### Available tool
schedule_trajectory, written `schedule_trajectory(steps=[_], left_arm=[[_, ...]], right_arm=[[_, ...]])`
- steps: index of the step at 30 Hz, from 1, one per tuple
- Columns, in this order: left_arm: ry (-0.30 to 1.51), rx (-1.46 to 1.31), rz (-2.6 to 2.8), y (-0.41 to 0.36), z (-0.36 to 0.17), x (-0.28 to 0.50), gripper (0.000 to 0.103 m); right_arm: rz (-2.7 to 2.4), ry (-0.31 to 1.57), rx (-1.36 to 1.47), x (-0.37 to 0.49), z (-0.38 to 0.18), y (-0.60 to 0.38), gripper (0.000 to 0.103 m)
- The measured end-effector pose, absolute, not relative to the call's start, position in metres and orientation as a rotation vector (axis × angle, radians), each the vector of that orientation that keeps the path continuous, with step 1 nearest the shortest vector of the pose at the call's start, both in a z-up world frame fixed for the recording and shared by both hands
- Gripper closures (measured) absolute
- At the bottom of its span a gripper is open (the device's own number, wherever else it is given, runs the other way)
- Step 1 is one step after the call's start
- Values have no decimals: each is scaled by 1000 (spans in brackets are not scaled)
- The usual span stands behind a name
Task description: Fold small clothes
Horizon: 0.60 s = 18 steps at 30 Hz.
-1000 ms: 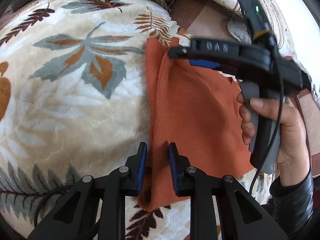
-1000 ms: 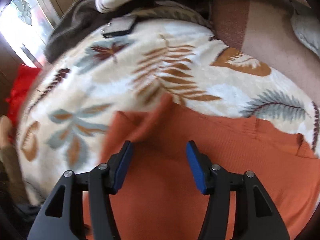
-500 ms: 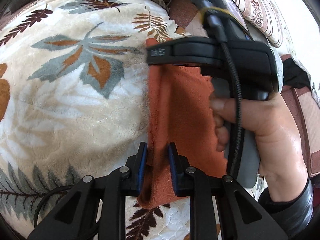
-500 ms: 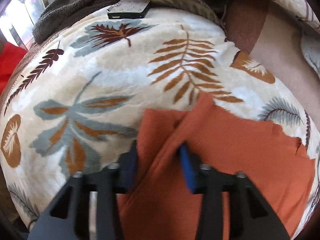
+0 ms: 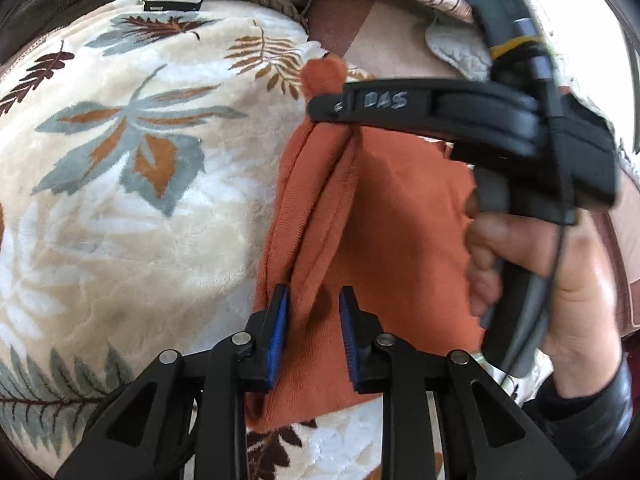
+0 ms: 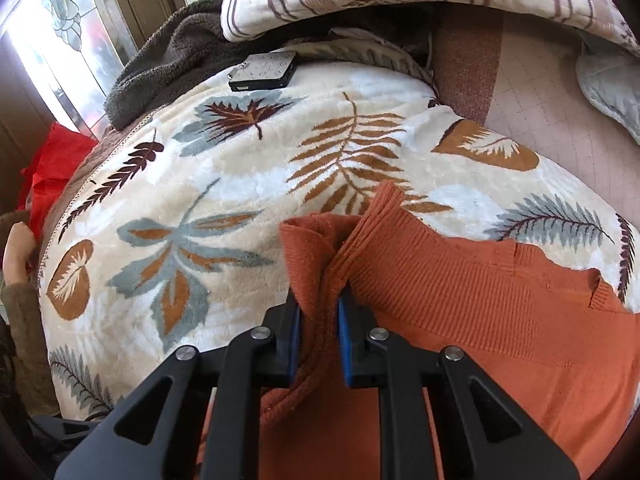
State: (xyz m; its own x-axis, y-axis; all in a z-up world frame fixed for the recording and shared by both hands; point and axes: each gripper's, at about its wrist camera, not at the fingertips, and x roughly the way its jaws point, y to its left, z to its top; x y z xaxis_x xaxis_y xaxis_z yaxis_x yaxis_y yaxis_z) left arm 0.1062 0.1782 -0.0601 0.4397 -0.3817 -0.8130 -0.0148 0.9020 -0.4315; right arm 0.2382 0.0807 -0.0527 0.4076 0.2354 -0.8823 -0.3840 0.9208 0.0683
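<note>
A: What's underneath?
B: A leaf-patterned blanket (image 6: 224, 184), with the orange knit garment (image 6: 480, 312) lying on it, left edge bunched upward.
A: The right claw (image 6: 318, 312)?
B: Its jaws have just been closing and now pinch that raised fold near the collar.
A: And the left claw (image 5: 312, 304)?
B: Nearly closed, clamped on the same folded edge lower down.
</note>
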Motion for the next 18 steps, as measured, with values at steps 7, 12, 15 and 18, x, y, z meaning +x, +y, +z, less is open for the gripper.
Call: schedule_trajectory(steps=[7, 12, 15, 18], left_arm=[[1072, -333, -268, 173, -59, 102, 84], [1058, -300, -297, 173, -58, 103, 69], [1053, -277, -289, 175, -53, 102, 62], [1008, -262, -271, 180, -42, 98, 46]], right_arm=[[404, 1063, -89, 234, -41, 68, 87], [409, 1043, -52, 230, -36, 60, 88], [415, 1041, -40, 229, -32, 58, 88], [420, 1030, -44, 227, -27, 57, 88]])
